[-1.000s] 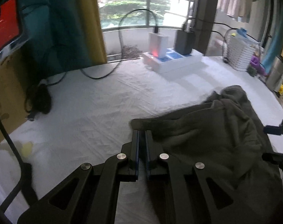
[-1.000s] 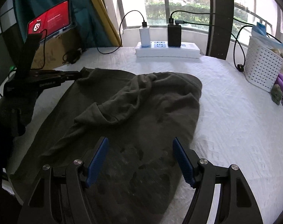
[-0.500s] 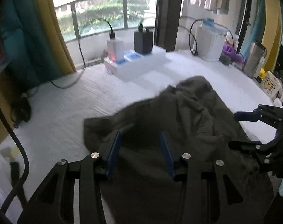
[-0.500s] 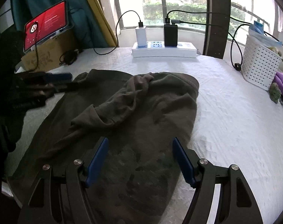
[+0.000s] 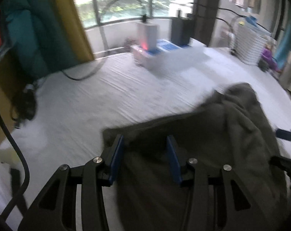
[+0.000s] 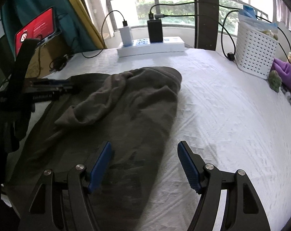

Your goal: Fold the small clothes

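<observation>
I'm looking at a dark olive garment (image 6: 126,115) spread over the white sheet (image 6: 232,115), lying left of the middle and running from the near edge toward the far side, where its rounded end stops short of the white power strip (image 6: 151,46). One part, a sleeve or a folded flap, is bunched in a loose ridge (image 6: 99,104) across the top. It reads to me as soft, thick, fleece-like cloth: light, limp, not fragile, likely to sag and drag on the sheet when lifted. I'd take it by the edges or corners, one in each tong, not by the bunched ridge.

My left gripper (image 5: 145,150) has its jaws part-way apart with nothing pinched; the garment's left corner lies under and between the blue pads, and I can't see them pressing on it. My right gripper (image 6: 145,159) stands wide, empty, straddling the garment's right edge near me, one pad over cloth and one over bare sheet.

The left view is smeared, so folds and hems there are hard to read. The near end of the garment is cut off behind both grippers, and I can't tell what kind of garment it is. The white basket (image 6: 255,53) sits far right
</observation>
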### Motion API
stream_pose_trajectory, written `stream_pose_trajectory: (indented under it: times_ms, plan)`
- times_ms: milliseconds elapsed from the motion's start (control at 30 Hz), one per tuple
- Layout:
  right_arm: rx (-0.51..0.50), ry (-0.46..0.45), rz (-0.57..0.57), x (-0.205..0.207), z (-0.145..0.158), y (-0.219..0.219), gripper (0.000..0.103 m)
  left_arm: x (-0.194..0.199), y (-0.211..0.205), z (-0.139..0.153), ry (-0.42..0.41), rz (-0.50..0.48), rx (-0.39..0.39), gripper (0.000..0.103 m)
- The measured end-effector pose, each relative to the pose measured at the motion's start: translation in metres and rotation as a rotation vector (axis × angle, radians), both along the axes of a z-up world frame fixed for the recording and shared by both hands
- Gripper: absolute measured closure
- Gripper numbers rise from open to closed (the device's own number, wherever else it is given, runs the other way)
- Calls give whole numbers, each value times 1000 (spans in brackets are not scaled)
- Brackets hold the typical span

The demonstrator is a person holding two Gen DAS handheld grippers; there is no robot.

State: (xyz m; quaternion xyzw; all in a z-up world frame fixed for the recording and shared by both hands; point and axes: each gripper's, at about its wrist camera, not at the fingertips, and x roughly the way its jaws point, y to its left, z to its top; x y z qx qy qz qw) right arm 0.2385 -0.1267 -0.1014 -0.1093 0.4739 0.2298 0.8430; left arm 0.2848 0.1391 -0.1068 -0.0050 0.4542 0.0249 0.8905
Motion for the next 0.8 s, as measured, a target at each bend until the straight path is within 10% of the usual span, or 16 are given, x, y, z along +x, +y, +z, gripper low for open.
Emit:
stream_pose_trajectory:
  times_ms: [233, 800]
  plan:
    - [-3, 3, -17, 5, -3, -5, 30, -12, 20, 23, -70, 69, 8, 57]
    - [33, -47, -67, -27, 18, -36, 30, -68, -101, 46, -129, -306, 7, 31]
